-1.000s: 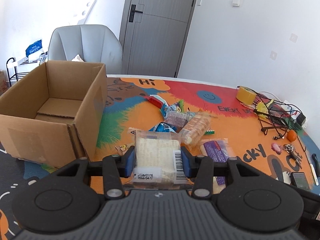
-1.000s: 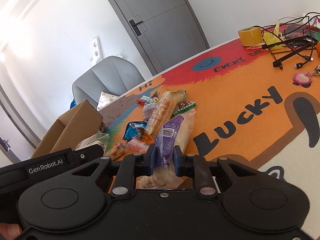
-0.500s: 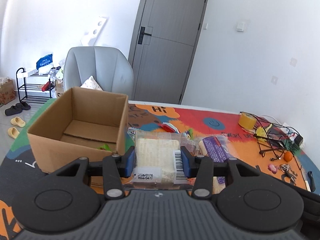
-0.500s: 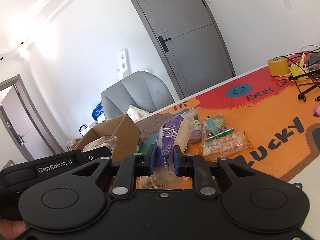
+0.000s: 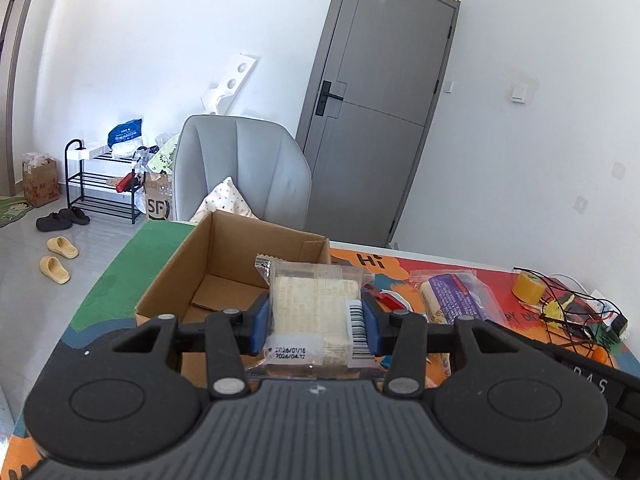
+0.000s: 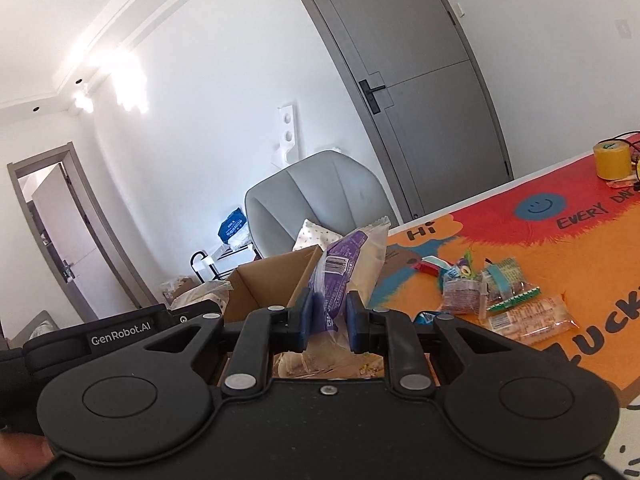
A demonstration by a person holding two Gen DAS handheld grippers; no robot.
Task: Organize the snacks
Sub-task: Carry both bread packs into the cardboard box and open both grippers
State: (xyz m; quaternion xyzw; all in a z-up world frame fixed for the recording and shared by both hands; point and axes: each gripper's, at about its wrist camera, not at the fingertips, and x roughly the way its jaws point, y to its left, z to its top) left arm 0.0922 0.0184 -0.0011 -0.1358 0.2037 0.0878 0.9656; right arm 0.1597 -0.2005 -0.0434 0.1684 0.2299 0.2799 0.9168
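My left gripper [image 5: 316,326] is shut on a clear pack of pale crackers [image 5: 312,312] and holds it above the near right part of the open cardboard box [image 5: 208,276]. My right gripper [image 6: 328,322] is shut on a purple-and-cream snack bag [image 6: 348,264], raised just right of the box [image 6: 272,280]. That purple bag also shows in the left wrist view [image 5: 452,296]. The box floor that shows is bare. Several loose snack packs [image 6: 500,296] lie on the orange table mat.
A grey armchair [image 5: 244,168] stands behind the box. A yellow tape roll [image 5: 528,286] and a tangle of black cables [image 5: 576,312] sit at the table's far right. The left gripper's body [image 6: 100,332] is close on the right gripper's left.
Both grippers have risen and swung left toward the box, each carrying its pack. The box now lies directly under and ahead of the left gripper.
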